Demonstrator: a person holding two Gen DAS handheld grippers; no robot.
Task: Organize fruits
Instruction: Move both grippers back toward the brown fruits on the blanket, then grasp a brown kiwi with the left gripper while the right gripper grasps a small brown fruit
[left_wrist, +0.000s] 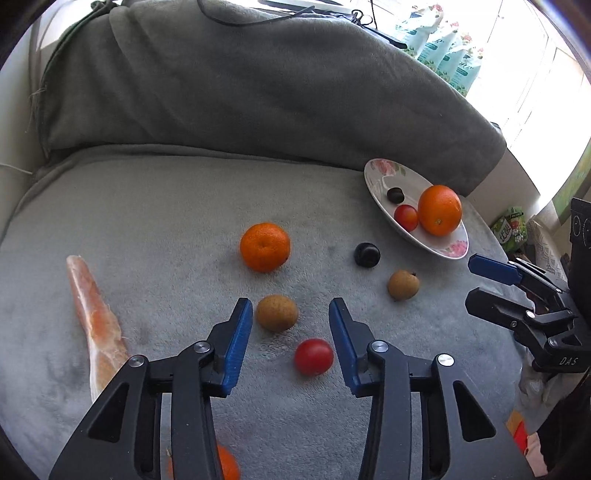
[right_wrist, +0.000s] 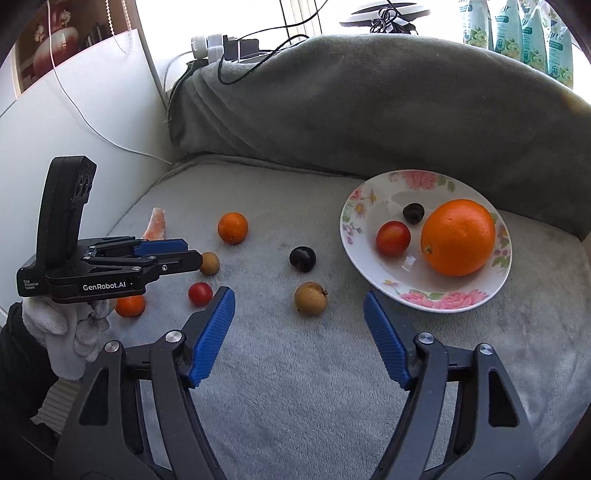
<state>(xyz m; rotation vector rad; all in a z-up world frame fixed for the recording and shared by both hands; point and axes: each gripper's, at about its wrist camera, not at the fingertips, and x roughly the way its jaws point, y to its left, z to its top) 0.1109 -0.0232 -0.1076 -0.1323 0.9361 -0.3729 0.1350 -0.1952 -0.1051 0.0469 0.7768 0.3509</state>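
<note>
Two hand-held grippers are hovering over a grey blanket (left_wrist: 147, 229) scattered with fruit. The left gripper (left_wrist: 291, 314) is standing open, empty, a brown longan (left_wrist: 277, 312) and a red tomato (left_wrist: 313, 356) lying between its fingers. The right gripper (right_wrist: 299, 306) is gaping open around another longan (right_wrist: 310, 298). Far right, a floral plate (right_wrist: 436, 295) is holding an orange (right_wrist: 458, 237), a tomato and a dark plum.
</note>
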